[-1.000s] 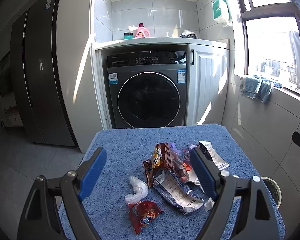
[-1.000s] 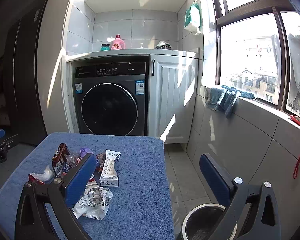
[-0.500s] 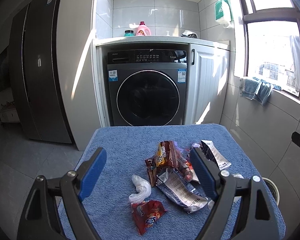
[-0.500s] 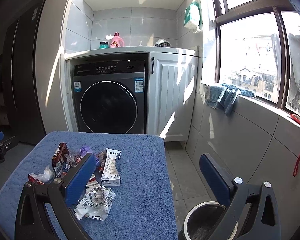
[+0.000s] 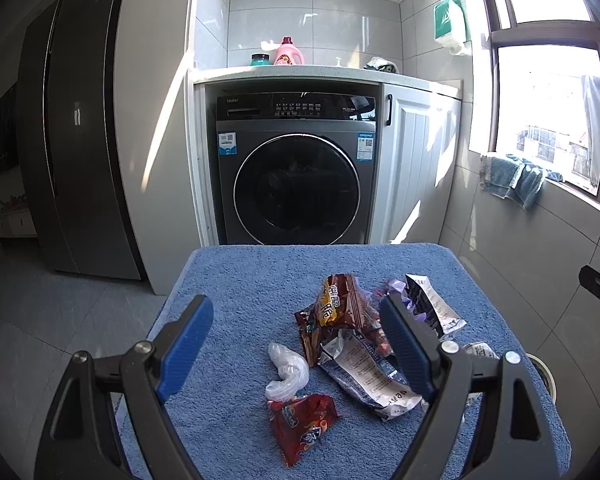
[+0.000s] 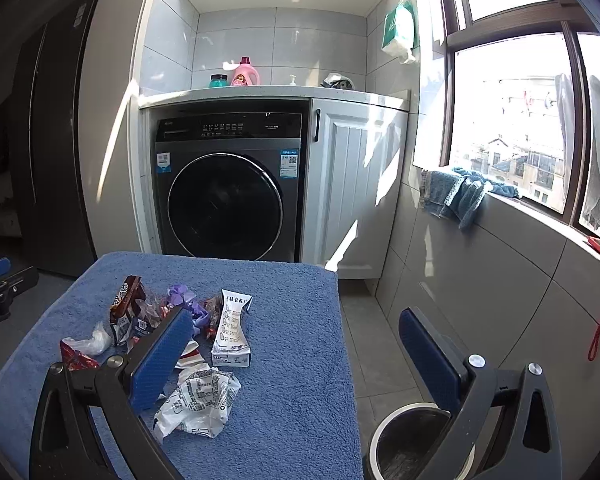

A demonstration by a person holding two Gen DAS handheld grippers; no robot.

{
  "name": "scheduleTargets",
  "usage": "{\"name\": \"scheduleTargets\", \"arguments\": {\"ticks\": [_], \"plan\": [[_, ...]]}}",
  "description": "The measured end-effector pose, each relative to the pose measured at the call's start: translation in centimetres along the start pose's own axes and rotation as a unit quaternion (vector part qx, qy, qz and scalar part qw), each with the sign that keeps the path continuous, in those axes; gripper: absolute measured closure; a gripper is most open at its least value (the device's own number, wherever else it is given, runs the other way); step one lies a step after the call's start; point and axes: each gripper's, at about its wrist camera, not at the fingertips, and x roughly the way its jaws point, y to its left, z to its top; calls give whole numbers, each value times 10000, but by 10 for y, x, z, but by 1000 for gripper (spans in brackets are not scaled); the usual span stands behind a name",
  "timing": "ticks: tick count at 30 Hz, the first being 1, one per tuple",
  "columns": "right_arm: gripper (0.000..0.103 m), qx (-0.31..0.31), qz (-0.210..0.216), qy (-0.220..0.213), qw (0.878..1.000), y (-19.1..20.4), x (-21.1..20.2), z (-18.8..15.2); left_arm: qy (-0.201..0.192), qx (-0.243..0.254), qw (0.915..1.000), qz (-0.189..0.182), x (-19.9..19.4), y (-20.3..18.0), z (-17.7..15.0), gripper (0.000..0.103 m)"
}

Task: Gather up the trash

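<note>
The trash lies in a loose heap on the blue towel (image 5: 240, 280) that covers the table. The left gripper (image 5: 296, 348) hovers above the towel with jaws spread wide, holding nothing; the white plastic scrap (image 5: 286, 372) and red wrapper (image 5: 304, 426) sit between its fingers. The red wrapper's long axis runs toward the washing machine (image 5: 296, 172). The right gripper (image 6: 296, 356) is likewise spread and empty, straddling the towel's edge, its right finger over the bin (image 6: 384, 432) on the floor beside the towel.
</note>
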Motion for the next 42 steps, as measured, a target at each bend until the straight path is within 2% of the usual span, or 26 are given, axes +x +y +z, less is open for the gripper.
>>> {"name": "scheduleTargets", "arguments": {"ticks": [6, 10, 14, 18, 24, 29, 33, 34, 35, 36, 37, 38, 39, 42], "plan": [[0, -37, 153, 85, 9998, 5, 6, -2, 115, -97, 9999, -10, 7, 13, -6, 18], [7, -24, 343, 264, 9991, 6, 17, -6, 324, -241, 9992, 3, 17, 30, -16, 18], [17, 26, 617, 628, 9961, 9, 38, -18, 664, -335, 9972, -12, 27, 46, -33, 18], [20, 48, 916, 1047, 9903, 13, 63, -35, 1123, -374, 9929, -106, 39, 58, -58, 18], [34, 72, 1345, 1569, 9784, 24, 95, -59, 1632, -356, 9847, -491, 54, 48, -79, 19], [46, 105, 1544, 1792, 9716, 28, 111, -70, 1729, -165, 9822, -714, 59, 29, -83, 20], [53, 104, 1660, 1907, 9675, 30, 118, -76, 1898, -138, 9783, -814, 70, 21, -87, 38], [58, 104, 1695, 1928, 9664, 31, 120, -78, 1943, -155, 9773, -829, 73, 21, -88, 43], [64, 103, 1731, 1952, 9653, 32, 122, -79, 1996, -190, 9760, -850, 76, 20, -90, 47], [68, 106, 1782, 1977, 9639, 33, 123, -81, 2052, -234, 9746, -871, 79, 20, -92, 55], [79, 108, 1833, 1997, 9625, 34, 124, -82, 2104, -280, 9730, -903, 81, 20, -93, 66], [92, 99, 1867, 2008, 9616, 35, 124, -82, 2152, -323, 9718, -903, 84, 20, -94, 71], [93, 90, 1896, 2010, 9610, 35, 123, -83, 2194, -345, 9712, -869, 84, 21, -96, 81], [95, 55, 1975, 1960, 9605, 34, 116, -82, 2187, -355, 9717, -819, 78, 21, -97, 87]]}}
